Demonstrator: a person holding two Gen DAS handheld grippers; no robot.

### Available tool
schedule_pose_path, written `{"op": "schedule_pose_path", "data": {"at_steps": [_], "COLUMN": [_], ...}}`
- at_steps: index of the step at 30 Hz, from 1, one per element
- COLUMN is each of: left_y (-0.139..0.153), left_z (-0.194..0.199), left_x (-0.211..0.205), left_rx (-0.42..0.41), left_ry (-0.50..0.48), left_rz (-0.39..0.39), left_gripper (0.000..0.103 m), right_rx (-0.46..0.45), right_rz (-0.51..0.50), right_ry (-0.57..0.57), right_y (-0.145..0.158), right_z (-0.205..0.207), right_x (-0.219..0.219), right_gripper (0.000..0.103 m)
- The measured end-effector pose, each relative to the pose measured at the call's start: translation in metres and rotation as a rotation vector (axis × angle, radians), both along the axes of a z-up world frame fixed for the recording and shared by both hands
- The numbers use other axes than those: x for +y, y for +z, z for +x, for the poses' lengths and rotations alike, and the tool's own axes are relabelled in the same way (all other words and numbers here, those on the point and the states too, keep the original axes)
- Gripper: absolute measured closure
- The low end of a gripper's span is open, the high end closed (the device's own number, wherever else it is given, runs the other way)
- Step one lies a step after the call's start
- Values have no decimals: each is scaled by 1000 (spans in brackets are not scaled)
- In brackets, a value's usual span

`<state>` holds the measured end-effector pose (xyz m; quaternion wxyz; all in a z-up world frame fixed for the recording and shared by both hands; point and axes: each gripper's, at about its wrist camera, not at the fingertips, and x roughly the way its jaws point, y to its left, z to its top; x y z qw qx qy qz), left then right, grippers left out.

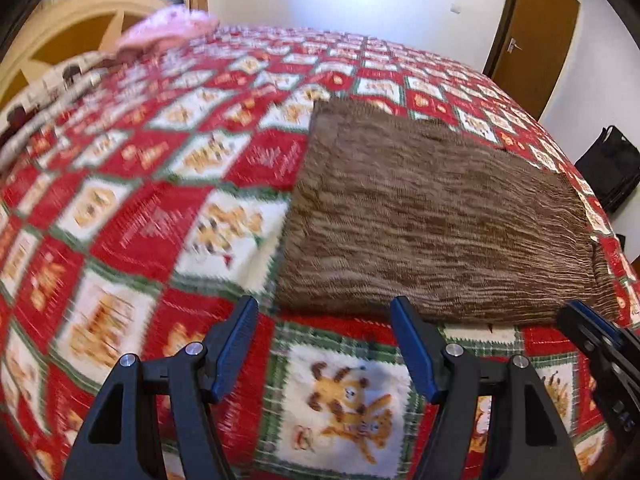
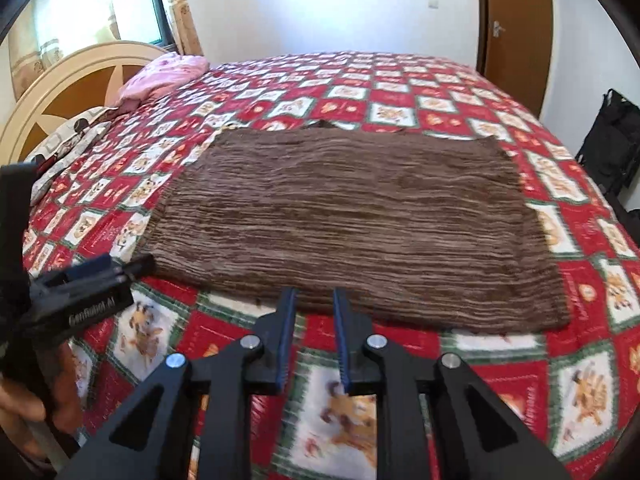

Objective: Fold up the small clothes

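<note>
Jaws on the left gripper (image 1: 324, 308) spread wide, nothing between them, tips just short of the near left corner of the brown ribbed garment (image 1: 436, 220); right gripper (image 2: 314, 300) jaws parted only narrowly, also holding nothing, tips at the garment's near hem. Garment lies flat, roughly rectangular, on the red-and-white checked bedspread (image 2: 400, 92), near the bed's front edge. Pink cloth (image 2: 164, 74) bunched far left by the cream headboard (image 2: 60, 80); brown door (image 2: 516, 20) and black bag (image 2: 612, 140) off to the right.
</note>
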<state>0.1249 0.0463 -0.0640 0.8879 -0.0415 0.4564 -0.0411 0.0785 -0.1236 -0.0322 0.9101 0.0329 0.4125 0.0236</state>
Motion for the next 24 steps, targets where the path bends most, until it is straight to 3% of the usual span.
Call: {"op": "schedule_pose_path", "data": {"at_steps": [2,4,9,12,15,17,20,23,24], "left_y": [-3,-4,-5,-11,-11,-10,-5,-1,-2], "left_z": [1,0,-5,-4,3,12,15,14,15], "left_x": [-3,3,31,36,34,31,28,25,24], "left_rx": [20,28,19,35,44,54,-4,-51,-51], "left_ry": [-7,-2,83,131,149,166,166,169,164], "left_rz": [-7,-67,-303,-416,-488,-492,-534,-493,-477], "left_gripper": [34,34,34,34,34,34,34,67,69], "right_rx": [0,22,89,67,58,50,39,31,31], "right_rz": [28,64,107,82,64,68,78,53,44], "right_ry": [12,12,16,25,33,36,43,63,67], "right_y": [-4,-12,-38,-37,-36,-37,-38,-39,-38], "right_z": [12,26,41,35,31,30,30,30,30], "right_x": [7,12,20,23,24,24,26,33,35], "right_gripper": [82,82,80,80,79,75,67,59,58]}}
